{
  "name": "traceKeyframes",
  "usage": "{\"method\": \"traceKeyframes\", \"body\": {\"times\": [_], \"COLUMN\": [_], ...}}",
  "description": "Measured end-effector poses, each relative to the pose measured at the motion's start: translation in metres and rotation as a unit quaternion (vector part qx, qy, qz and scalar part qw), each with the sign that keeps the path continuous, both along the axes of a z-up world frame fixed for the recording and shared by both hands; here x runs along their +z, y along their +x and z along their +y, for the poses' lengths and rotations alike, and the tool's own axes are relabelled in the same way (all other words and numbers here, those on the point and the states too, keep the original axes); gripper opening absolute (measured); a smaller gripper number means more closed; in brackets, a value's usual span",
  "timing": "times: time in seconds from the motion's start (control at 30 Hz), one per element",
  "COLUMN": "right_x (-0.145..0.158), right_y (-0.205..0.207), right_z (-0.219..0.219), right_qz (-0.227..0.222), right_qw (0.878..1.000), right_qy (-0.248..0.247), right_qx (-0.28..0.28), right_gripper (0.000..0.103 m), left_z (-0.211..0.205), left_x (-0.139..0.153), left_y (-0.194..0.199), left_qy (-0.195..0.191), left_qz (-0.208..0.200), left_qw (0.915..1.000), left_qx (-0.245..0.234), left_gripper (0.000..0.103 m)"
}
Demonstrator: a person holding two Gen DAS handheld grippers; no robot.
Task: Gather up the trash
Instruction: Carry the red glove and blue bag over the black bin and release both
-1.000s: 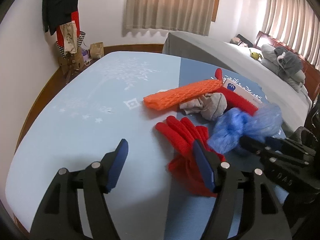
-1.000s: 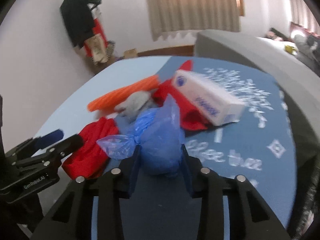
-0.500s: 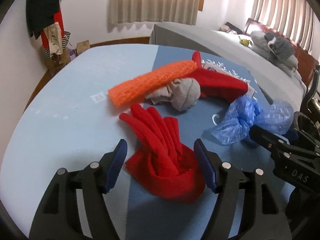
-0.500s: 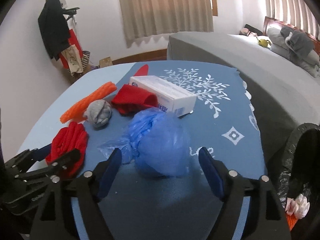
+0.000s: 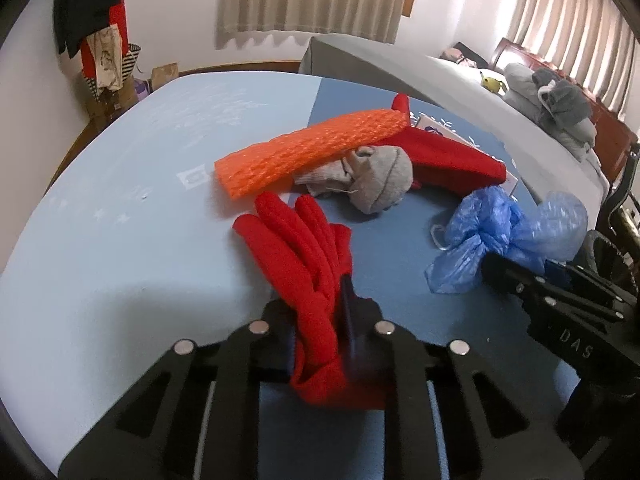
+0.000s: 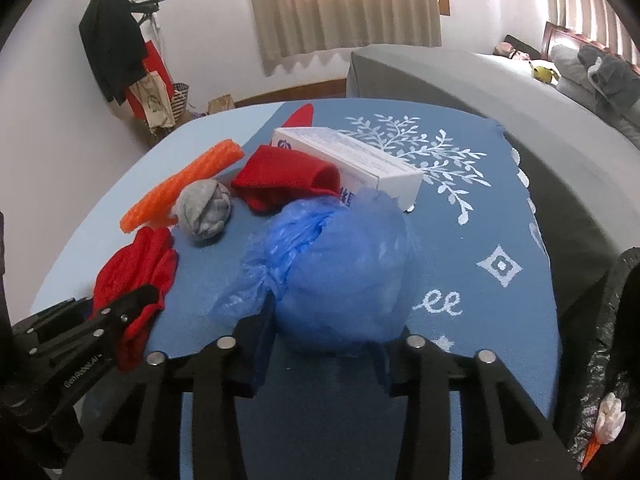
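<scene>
Both jaws have just closed, left gripper (image 5: 320,320) pinching the red glove (image 5: 304,256), right gripper (image 6: 320,344) squeezing the blue plastic bag (image 6: 340,272); orange foam net (image 5: 308,148), grey sock (image 5: 376,180) and white box (image 6: 360,160) not yet in the black bin bag (image 6: 600,380)

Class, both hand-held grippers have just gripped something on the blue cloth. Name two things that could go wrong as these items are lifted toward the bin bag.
1. The left hand-held gripper has just closed on only the cuff end of the red glove; the dangling fingers might drag the grey sock ball.
2. The right hand-held gripper has just closed on the puffy blue plastic bag; thin film could slip or tear before reaching the black bin bag.
</scene>
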State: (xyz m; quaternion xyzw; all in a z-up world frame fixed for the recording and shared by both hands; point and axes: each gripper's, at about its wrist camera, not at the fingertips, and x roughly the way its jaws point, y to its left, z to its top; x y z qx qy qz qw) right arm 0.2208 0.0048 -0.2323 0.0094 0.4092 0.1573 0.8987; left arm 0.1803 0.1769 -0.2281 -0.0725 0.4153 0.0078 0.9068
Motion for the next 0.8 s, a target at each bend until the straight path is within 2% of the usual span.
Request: {"method": "traceKeyframes", "body": {"times": [0.47,0.8], "right_x": [0.033,0.062], "right_y": [-0.024,-0.042], "right_z": [-0.022,-0.068], "right_qz": [-0.042,-0.074], "right_qw": [0.999,0.995], "right_qy": [0.016,0.028], "right_qx": [-0.012,-0.061], "right_gripper": [0.040,0.040], "left_z": [-0.009,-0.055], "left_x": [0.025,0.063], "left_y": [-0.022,-0.029], "left_qy": [0.017,0.011], "left_qz": [-0.043,-0.086], "left_qw": [0.9988,0.9959], "left_qx": [0.016,-0.023], "left_gripper": [0.012,0.013]}}
